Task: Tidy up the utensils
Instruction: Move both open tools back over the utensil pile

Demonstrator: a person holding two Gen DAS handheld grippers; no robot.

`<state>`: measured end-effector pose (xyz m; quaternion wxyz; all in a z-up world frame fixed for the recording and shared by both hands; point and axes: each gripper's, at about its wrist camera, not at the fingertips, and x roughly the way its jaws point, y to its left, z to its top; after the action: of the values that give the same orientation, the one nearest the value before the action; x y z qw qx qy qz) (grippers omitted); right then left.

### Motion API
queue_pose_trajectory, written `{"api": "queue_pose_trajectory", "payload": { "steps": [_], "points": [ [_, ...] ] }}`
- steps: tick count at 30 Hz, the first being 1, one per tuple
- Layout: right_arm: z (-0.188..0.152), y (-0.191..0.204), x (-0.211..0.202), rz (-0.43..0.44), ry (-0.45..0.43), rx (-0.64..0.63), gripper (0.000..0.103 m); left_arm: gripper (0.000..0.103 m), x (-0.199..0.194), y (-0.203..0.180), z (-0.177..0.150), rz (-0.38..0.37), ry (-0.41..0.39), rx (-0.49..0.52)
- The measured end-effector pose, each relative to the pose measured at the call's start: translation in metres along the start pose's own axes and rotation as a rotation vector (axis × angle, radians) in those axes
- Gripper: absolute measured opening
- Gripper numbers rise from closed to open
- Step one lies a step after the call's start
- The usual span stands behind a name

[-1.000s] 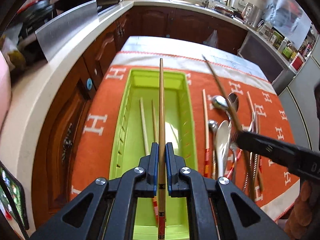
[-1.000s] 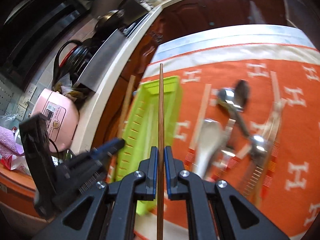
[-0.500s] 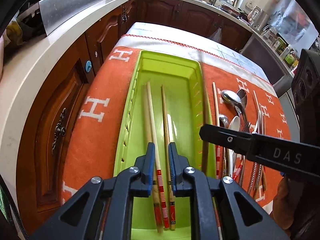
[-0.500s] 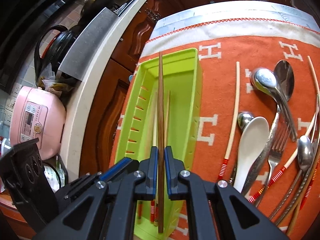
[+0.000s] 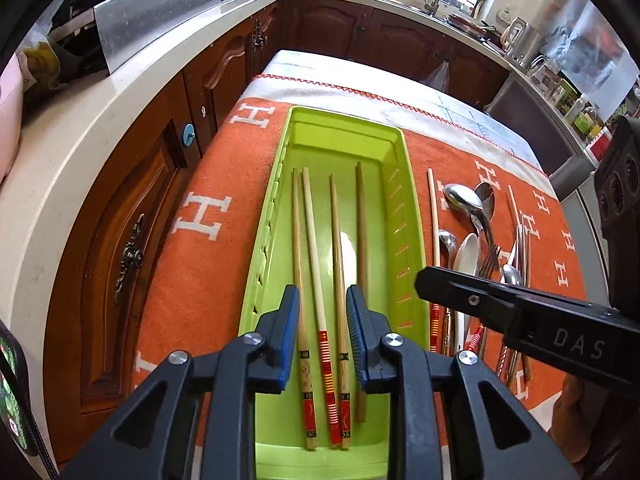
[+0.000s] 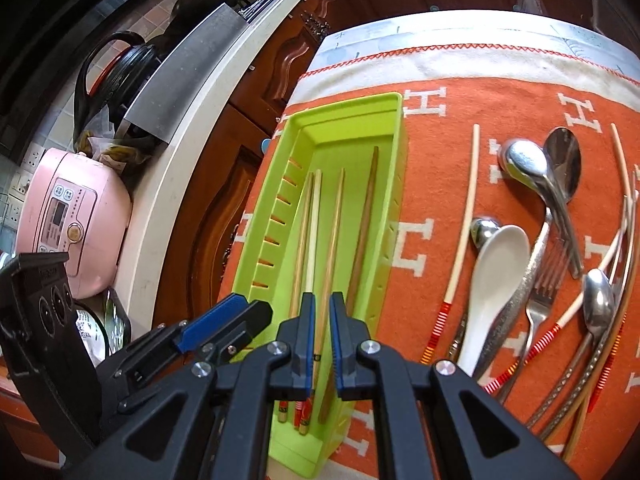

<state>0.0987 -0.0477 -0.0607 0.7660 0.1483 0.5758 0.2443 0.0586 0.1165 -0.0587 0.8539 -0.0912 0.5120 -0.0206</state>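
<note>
Your left gripper (image 5: 322,300) jaws just been opening, empty over four chopsticks (image 5: 336,264) in green tray (image 5: 404,184); right gripper (image 6: 322,308) nearly closed, empty.

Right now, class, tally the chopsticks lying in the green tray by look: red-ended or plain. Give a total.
In the tray:
Red-ended chopsticks: 3
Plain chopstick: 1
Total: 4
</note>
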Motion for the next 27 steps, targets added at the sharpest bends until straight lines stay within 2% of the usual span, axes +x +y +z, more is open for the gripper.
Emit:
{"api": "queue_pose_trajectory", "payload": {
  "steps": [5,6,9,10,17,27],
  "points": [
    [-0.014,-0.01,-0.019,-0.059,-0.026,-0.045,0.007,0.023,-0.004,-0.015,-0.003,0.013,-0.007,0.051],
    [-0.016,-0.013,-0.022,-0.069,-0.03,-0.049,0.007,0.025,-0.005,-0.02,-0.004,0.015,-0.015,0.065],
    [-0.027,-0.026,-0.035,-0.105,-0.044,-0.057,0.007,0.044,-0.011,-0.039,-0.008,0.015,-0.045,0.111],
    [-0.032,-0.033,-0.04,-0.119,-0.047,-0.055,0.007,0.047,-0.013,-0.044,-0.009,0.013,-0.055,0.122],
    [-0.052,-0.081,-0.069,-0.158,-0.08,0.003,0.007,0.047,-0.017,-0.091,-0.014,-0.034,-0.048,0.226],
    [-0.066,-0.148,-0.094,-0.153,-0.121,0.126,0.007,0.047,0.002,-0.147,-0.021,-0.096,0.024,0.32]
  ]
}}
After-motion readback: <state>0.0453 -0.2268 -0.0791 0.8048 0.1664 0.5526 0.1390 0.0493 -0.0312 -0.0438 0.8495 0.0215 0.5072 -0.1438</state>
